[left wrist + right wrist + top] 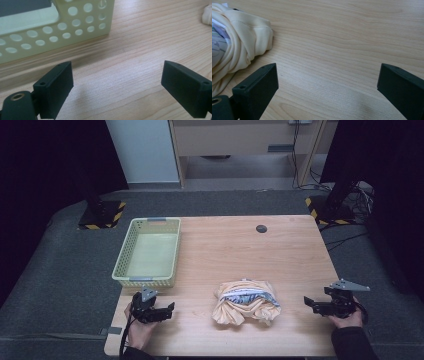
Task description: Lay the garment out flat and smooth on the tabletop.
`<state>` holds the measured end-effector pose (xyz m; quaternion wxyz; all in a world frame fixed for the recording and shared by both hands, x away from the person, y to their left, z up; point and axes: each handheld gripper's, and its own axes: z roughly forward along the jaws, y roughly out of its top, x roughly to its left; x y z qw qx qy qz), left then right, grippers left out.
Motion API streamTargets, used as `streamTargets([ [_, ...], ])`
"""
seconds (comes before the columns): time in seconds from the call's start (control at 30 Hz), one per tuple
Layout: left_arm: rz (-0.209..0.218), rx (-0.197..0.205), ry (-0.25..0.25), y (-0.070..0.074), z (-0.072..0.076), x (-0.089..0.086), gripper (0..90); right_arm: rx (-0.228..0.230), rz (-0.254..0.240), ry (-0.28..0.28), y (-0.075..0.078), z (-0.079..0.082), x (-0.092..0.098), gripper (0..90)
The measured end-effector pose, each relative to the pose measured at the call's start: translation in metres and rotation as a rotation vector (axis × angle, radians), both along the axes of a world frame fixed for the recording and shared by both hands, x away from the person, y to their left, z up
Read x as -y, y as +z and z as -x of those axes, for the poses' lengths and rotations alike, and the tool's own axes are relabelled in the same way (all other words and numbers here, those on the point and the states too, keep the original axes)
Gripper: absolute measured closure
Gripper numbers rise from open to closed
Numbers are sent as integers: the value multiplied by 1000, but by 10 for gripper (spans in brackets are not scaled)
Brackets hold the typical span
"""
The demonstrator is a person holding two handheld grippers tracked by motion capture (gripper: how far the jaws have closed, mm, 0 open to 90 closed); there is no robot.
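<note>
A crumpled pale-yellow garment (246, 301) with a grey-and-white printed patch lies bunched on the wooden table (235, 245), near the front middle. My left gripper (170, 309) rests low at the front left, open and empty, with its jaws pointing toward the garment. In the left gripper view its jaws stand wide apart over bare wood, with the basket (57, 27) just beyond. My right gripper (307, 303) sits at the front right, open and empty, to the right of the garment. The right gripper view has the garment (239, 40) at its left edge.
A pale-green perforated basket (122, 257) stands empty at the table's left side, just behind my left gripper. A small dark round cap (261, 228) lies near the back edge. Beyond the table are stand bases with yellow-black tape and trailing cables.
</note>
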<state>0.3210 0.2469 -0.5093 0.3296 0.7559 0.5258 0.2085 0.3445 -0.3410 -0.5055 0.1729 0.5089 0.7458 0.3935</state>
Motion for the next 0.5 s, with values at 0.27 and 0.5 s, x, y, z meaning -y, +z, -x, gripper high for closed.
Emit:
streamTargets([
  [0.27,36,38,-3,13,3,3,94,7,-8,23,8,2,-7,36],
  [0.5,76,52,-3,19,1,9,93,24,-21,34,14,0,-9,42],
])
